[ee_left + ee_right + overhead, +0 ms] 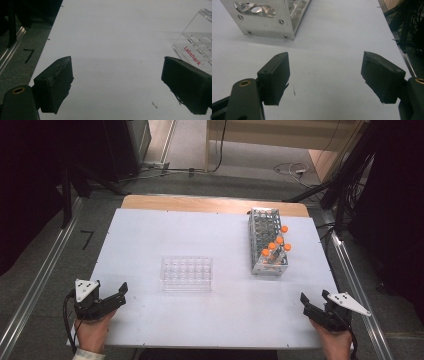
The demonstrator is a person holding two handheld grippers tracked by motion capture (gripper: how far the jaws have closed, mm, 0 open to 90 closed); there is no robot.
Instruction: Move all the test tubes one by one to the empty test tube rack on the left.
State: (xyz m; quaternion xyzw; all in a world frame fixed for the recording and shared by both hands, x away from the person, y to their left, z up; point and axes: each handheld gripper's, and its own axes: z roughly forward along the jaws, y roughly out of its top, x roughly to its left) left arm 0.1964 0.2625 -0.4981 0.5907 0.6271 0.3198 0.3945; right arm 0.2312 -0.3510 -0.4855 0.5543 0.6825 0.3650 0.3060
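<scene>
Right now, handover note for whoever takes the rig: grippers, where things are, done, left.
Left gripper: open, holding nothing, at the near left edge of the white table.
Right gripper: open, holding nothing, at the near right edge.
Clear plastic rack: mid-table, wells look unfilled, nearer the left gripper.
Metal rack: far right, with orange-capped tubes clustered at its near end.
Done: nothing visibly moved; all tubes sit in the metal rack.
Left: likely moving tubes into the clear rack; the right gripper is the closer one to them.

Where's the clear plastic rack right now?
In the high view, the clear rack sits mid-table, left of the metal rack, nearer the left tool.
</scene>
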